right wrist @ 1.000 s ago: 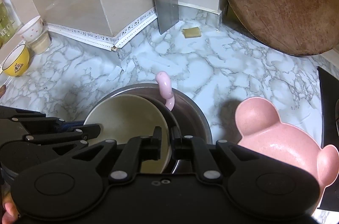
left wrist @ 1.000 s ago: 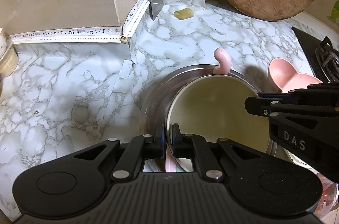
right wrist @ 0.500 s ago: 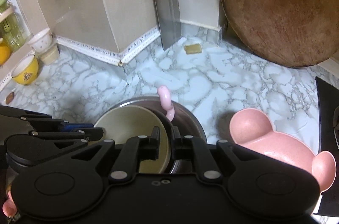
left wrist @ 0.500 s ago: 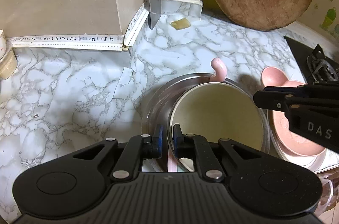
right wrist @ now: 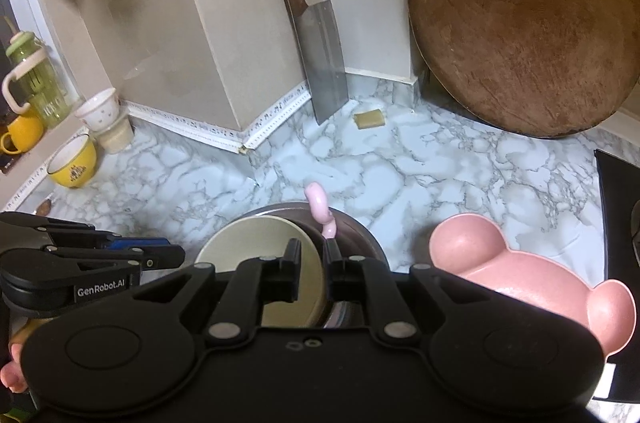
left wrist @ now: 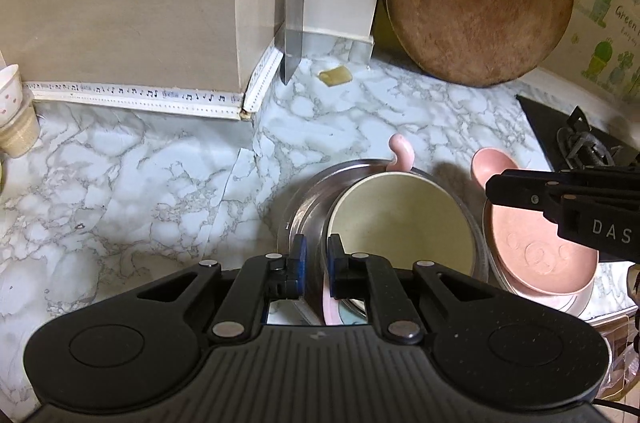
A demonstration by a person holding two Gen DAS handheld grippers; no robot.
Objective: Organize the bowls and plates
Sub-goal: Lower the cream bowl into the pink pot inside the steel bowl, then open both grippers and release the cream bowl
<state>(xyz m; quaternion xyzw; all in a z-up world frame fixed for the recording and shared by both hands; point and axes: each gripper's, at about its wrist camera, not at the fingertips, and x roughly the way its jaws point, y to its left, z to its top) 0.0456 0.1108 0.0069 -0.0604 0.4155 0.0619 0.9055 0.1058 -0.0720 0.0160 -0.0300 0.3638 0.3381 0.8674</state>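
I have both grippers clamped on the same load. The left gripper pinches the near-left rim of the steel basin, its pads almost together on the thin wall. The right gripper looks pinched on the basin's right rim, beside the cream bowl nested inside, though its own body hides the contact. A pink handle pokes up from behind the bowl. The basin seems to hang just above the marble counter, with the pink bear plate close on its right.

I judge this a two-handed carry, so I want both hands rising at one pace and the basin level; any tilt would let the bowl slide against the wall. I grip firmly, since thin steel slips. I also steer clear of the bear plate and the stove beyond it.
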